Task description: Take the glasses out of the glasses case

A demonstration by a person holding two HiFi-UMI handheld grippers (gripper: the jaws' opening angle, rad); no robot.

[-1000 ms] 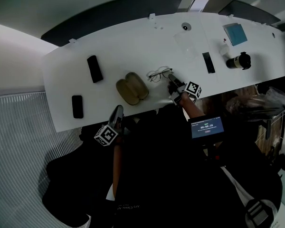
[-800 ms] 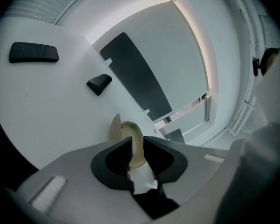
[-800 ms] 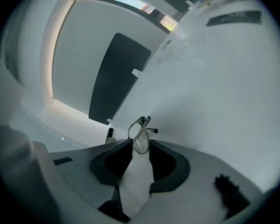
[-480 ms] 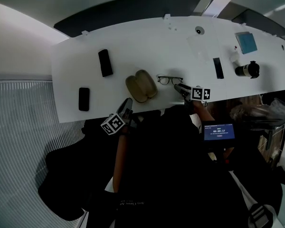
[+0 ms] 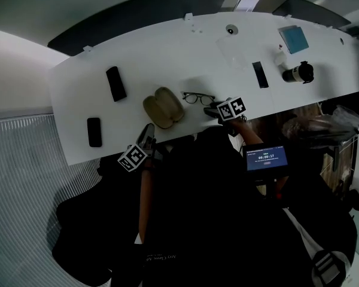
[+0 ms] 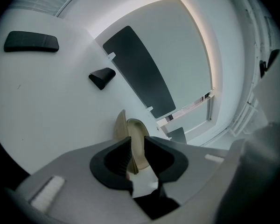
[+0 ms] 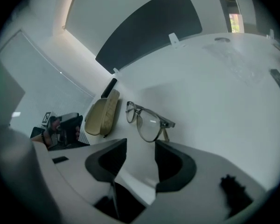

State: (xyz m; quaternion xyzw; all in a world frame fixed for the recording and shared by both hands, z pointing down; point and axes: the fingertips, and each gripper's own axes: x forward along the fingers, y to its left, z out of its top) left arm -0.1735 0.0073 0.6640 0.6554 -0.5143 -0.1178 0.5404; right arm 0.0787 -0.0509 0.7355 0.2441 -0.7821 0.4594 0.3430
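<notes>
**Jaws spreading wide, glasses lying outside the case**

Jaws of my right gripper [image 7: 141,140] are opening and already stand wide apart. Nothing is between them; only the bare white counter [image 5: 167,52] shows in the gap. Just beyond their tips lie the thin-framed, clear-lensed glasses [image 7: 147,120]. They rest on the counter just to the right of the tan oval clamshell glasses case [image 5: 163,107], wholly outside it. The case lies open near the counter's front edge, its two halves side by side.

Jaws of my left gripper [image 6: 137,137] stand only a narrow slit apart. The case's near end shows in that slit and runs along one pad. A strip of white counter shows between the case and the other pad, so I am not clamped on it. In the head view this gripper sits at the counter's front edge, just below and left of the case.

Well to the left of the case lie two dark things: a black oblong block [image 5: 115,84] up and to the left, and a smaller black slab [image 5: 94,132] farther left. Far to the right of the case are a slim black bar [image 5: 259,75], a black-and-white cylinder [image 5: 297,73] lying on its side, and a blue-green square pad [image 5: 293,39].
</notes>
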